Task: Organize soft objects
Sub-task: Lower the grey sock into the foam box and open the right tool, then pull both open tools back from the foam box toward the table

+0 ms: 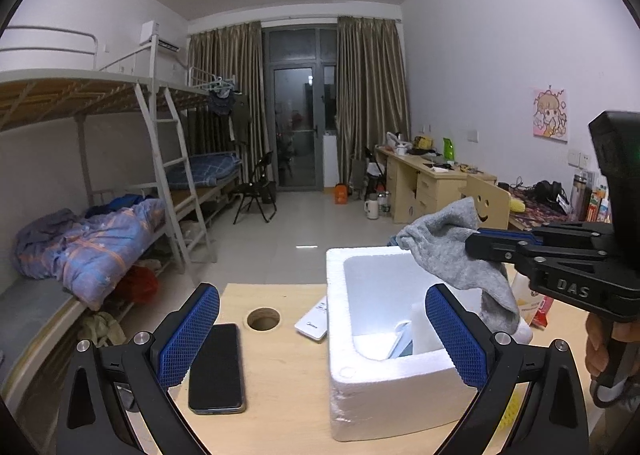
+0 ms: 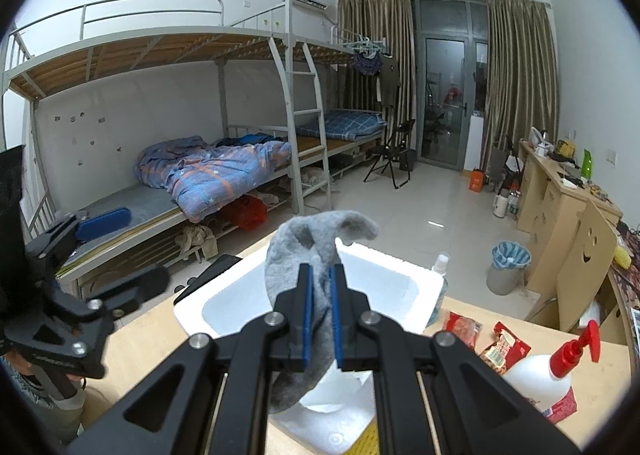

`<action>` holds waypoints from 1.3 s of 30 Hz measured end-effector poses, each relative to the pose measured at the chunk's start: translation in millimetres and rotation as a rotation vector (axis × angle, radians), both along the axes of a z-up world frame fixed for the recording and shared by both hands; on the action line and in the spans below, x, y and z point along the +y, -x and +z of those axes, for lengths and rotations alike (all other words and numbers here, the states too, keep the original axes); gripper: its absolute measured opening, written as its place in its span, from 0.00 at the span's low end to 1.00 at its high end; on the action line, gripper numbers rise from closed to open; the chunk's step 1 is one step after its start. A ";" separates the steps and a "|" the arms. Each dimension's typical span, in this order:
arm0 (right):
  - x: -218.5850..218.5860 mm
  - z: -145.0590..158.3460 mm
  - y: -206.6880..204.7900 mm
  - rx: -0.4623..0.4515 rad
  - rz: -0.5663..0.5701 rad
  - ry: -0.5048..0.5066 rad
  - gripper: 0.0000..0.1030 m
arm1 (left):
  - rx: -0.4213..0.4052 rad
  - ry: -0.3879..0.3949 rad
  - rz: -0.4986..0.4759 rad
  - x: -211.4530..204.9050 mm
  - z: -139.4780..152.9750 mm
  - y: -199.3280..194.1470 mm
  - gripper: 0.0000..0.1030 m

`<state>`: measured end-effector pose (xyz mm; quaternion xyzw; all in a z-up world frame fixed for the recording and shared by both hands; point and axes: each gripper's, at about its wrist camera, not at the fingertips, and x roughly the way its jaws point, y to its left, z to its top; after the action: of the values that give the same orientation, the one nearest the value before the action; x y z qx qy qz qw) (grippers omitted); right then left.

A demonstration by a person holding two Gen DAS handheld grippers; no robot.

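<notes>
Left gripper (image 1: 324, 335) nearest, jaws wide apart, straddling box (image 1: 384, 387) near rim. Right gripper (image 2: 320, 297) clamps grey sock (image 2: 316, 251), dangling above box. Phone (image 1: 217, 369) left on table (image 1: 280, 395).

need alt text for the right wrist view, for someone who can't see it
The right tool is shut on a grey sock, held above an open white foam box on a wooden table. The left tool hangs open at the left edge; snack packets and a red-pump bottle lie right, with bunk beds behind.
</notes>
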<state>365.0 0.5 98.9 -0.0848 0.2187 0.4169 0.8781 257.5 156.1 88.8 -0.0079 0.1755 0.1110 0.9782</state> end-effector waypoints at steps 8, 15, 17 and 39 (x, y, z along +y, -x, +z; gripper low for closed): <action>-1.4 -1.1 -10.7 0.041 -0.024 -0.026 0.50 | -0.009 0.008 0.017 9.5 -1.1 9.4 1.00; -7.7 1.9 -5.5 0.035 -0.034 -0.040 0.71 | -0.007 0.016 0.002 11.2 0.5 8.2 1.00; -10.6 3.4 -3.4 0.031 -0.039 -0.040 0.72 | -0.012 0.012 0.003 8.7 0.4 8.8 1.00; -69.6 21.5 37.5 -0.053 -0.116 -0.099 1.00 | -0.041 -0.007 -0.010 -34.0 10.7 40.9 1.00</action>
<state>327.4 -69.1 120.4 -0.0396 0.1789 0.3733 0.9094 216.6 122.1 99.5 -0.0058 0.1551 0.1064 0.9821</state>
